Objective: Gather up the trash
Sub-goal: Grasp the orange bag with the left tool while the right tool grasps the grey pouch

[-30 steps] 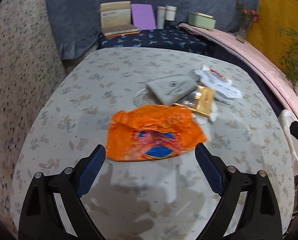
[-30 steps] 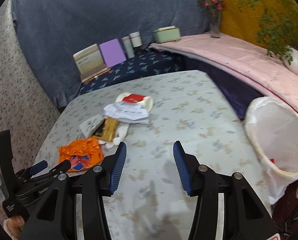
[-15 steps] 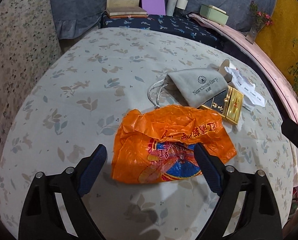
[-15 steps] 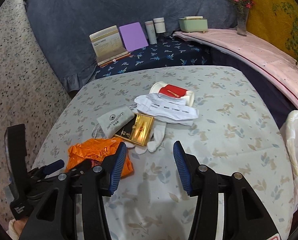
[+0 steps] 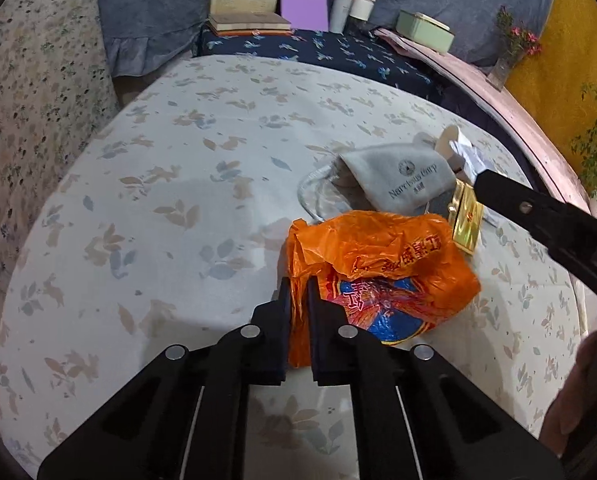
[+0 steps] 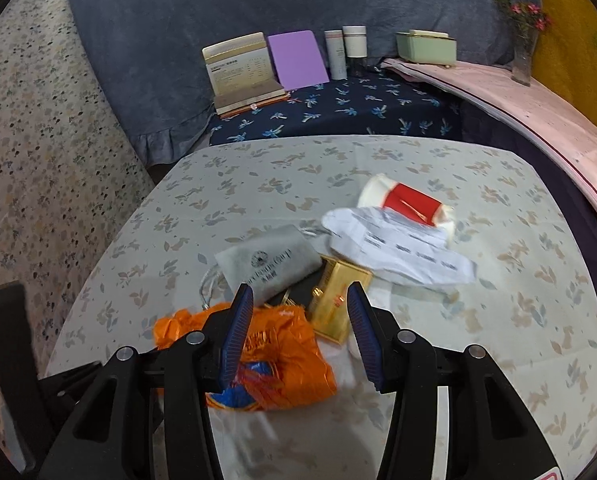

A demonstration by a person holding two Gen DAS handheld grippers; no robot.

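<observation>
A crumpled orange plastic bag lies on the floral table; it also shows in the right wrist view. My left gripper is shut on the bag's near left edge. Behind the bag lie a grey drawstring pouch, a gold box, crumpled white paper and a red and white paper cup. My right gripper is open and empty, hovering above the gold box and the bag's far edge. Its body shows at the right of the left wrist view.
The table has a floral cloth. Behind it a dark blue shelf holds a book stand, a purple card, two white tubes and a green box. A pink ledge with a flower vase runs along the right.
My left gripper has closed on the orange bag's edge; it was open half a second ago. My right gripper has moved forward and down over the trash pile, staying open.
</observation>
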